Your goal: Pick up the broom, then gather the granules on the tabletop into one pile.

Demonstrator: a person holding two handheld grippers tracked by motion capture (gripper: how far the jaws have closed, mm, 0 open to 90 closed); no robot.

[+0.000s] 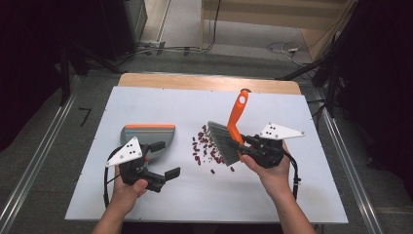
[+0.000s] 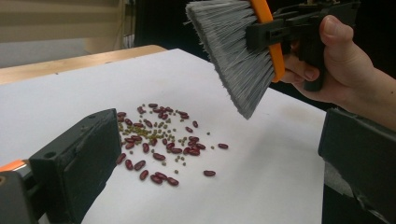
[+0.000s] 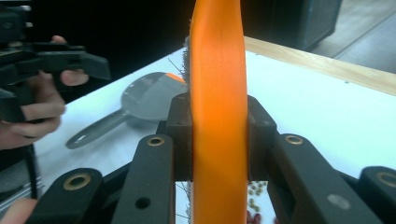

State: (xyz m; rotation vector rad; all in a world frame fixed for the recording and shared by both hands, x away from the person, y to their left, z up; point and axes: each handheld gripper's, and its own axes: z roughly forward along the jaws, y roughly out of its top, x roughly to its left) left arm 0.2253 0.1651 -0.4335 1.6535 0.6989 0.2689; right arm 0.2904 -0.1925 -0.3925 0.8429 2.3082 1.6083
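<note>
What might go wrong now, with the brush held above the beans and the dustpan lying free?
1. The dustpan lies free, the left gripper open beside it; swept beans may push it away.
2. The right gripper holds the brush by its narrow handle; it may twist.
3. Beans could roll off the table.

Two hand-held grippers, black plastic bodies: left gripper [image 1: 164,175] at lower left of the high view, right gripper [image 1: 242,145] at centre right. Each carries a grey three-cornered plate with dark dots and a trailing black cable; brass-coloured rivets mark the linkage arms. Forearms bare, no sleeves.
</note>
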